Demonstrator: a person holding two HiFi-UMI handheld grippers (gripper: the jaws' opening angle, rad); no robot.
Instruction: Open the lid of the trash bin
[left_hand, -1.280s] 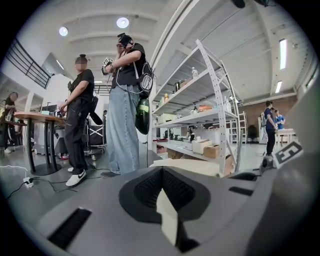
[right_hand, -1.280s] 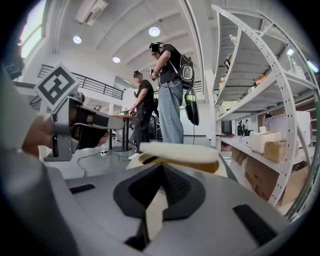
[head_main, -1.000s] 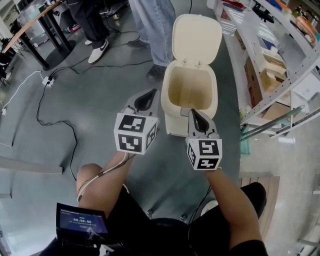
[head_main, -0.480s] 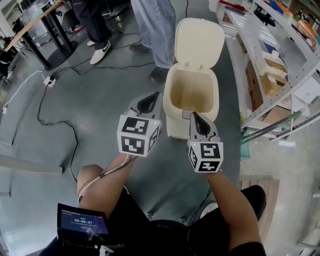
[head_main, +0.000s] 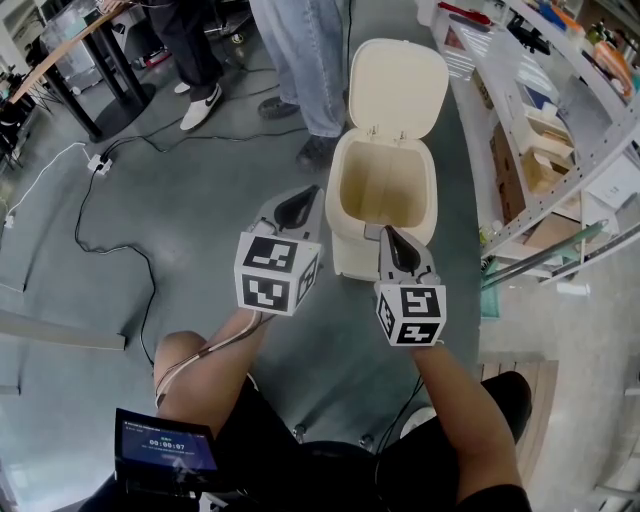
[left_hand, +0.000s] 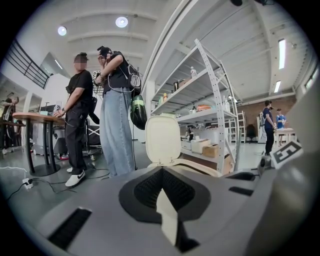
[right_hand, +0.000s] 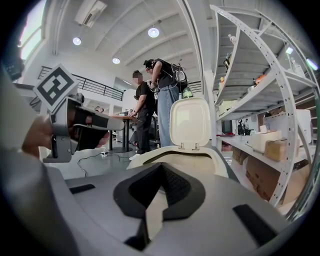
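Observation:
The cream trash bin (head_main: 384, 215) stands on the grey floor with its lid (head_main: 398, 88) swung up and back, so the hollow inside shows. My left gripper (head_main: 297, 206) hovers just left of the bin's near corner, shut with nothing in it. Over the bin's near rim sits my right gripper (head_main: 392, 240), also shut and holding nothing. In the left gripper view the upright lid (left_hand: 162, 140) rises beyond the shut left gripper (left_hand: 162, 190). In the right gripper view the lid (right_hand: 190, 122) and bin rim (right_hand: 172, 156) lie straight ahead of the right gripper (right_hand: 159, 182).
A metal shelving rack (head_main: 560, 120) with boxes runs along the right, close to the bin. A person in jeans (head_main: 300, 60) stands just behind the bin, and another person (head_main: 185, 45) is farther left. A cable (head_main: 110, 235) and power strip (head_main: 97, 160) lie on the floor left.
Both grippers have held almost still beside the open bin, the left drifting slightly right. The person in jeans behind the bin has shifted their feet.

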